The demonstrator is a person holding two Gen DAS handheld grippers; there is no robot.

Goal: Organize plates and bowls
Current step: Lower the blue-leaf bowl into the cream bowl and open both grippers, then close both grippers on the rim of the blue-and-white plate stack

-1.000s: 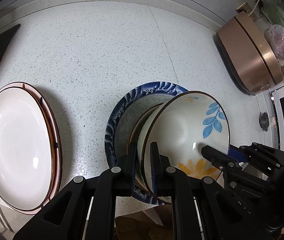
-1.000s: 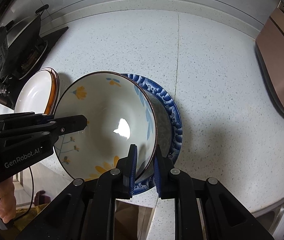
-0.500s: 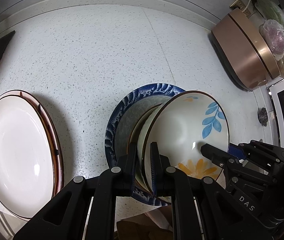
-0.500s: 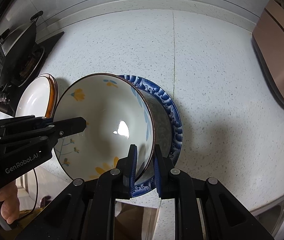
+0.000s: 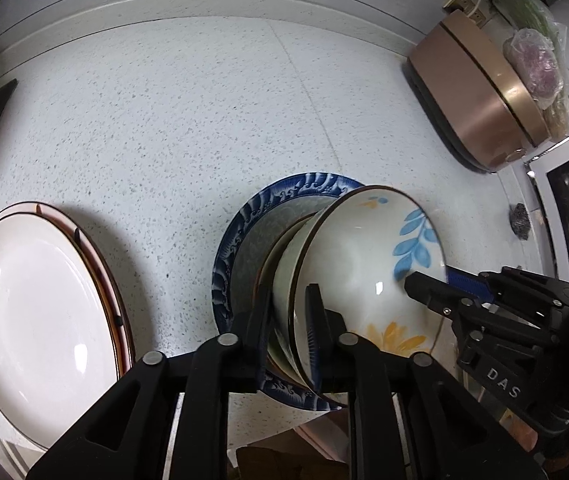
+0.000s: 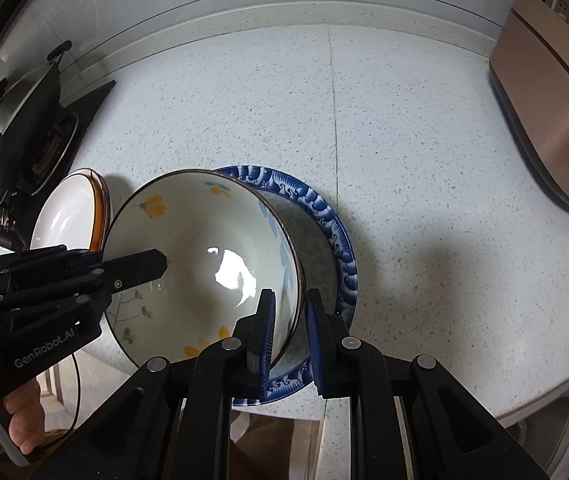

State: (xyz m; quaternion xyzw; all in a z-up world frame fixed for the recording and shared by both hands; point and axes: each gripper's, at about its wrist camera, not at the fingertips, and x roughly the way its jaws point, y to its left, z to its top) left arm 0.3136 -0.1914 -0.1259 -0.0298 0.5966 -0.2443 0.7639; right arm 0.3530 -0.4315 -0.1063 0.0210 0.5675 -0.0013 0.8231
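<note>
stacking nearly finished at the counter's front edge

sorting looks far along, as a judgement from how the dishes lie. the speckled white counter [image 5: 188, 112] carries two groups. the stack of white plates [image 5: 36, 312] with brown rims sits at the front left corner, next to the black stove [image 6: 50, 136], and seems done. the blue-patterned plate [image 6: 324, 216] lies at the front edge, part of its rim overhanging, and bears at least one nested bowl with the floral bowl [image 6: 204, 248] on top, tilted. what is left, it seems, is letting the floral bowl settle level and letting go.

the left gripper [image 5: 289, 312] straddles the floral bowl's near rim; its jaws have just been opening a little, with the rim between them, and whether the pads press on it now i cannot tell. the right gripper [image 6: 288, 320] is nearly closed, pinching the opposite rim of that bowl.

the counter ends in a raised lip against a tiled wall. a rose-gold appliance [image 5: 480, 92] stands at the back right corner with a plastic bag [image 5: 532, 56] on it and wall sockets behind. a sink corner [image 6: 548, 400] shows at the front right.
</note>
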